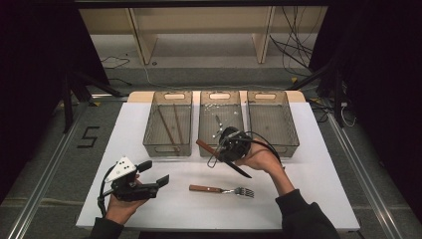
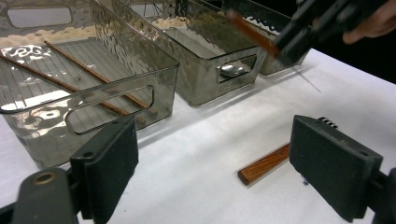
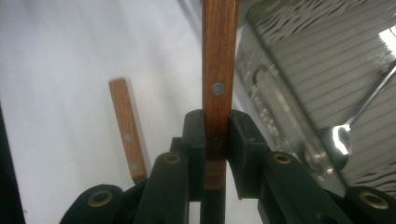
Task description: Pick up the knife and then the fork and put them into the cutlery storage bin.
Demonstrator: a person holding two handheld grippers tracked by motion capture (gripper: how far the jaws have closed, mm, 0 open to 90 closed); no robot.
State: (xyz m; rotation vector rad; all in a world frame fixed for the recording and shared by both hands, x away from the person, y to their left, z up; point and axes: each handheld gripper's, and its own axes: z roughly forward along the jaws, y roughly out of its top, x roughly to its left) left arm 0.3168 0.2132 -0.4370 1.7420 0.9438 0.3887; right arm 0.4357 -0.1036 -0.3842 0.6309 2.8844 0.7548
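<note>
the person's right hand (image 1: 261,159) is raised over the front of the table (image 1: 308,199), just before the middle bin (image 1: 220,144), with the wrist turned so that the right gripper (image 1: 230,145) faces left and toward the bins. its jaws are pinched tight on a wooden-handled knife (image 1: 221,158); in the right gripper view the handle (image 3: 218,70) rises straight up from between the pads. from the high view the knife's long axis runs on a slant, handle end toward the upper left, dark blade toward the lower right, held clear of the table. the handle is reddish-brown wood with metal rivets; the blade looks thin and dark, though it is too small to tell its edge. the left hand (image 1: 122,201) rests low at the table's front left, its left gripper (image 1: 155,174) spread wide and holding nothing, pointing right. a fork (image 1: 222,189) with a matching wooden handle lies flat on the table between the two hands.
</note>
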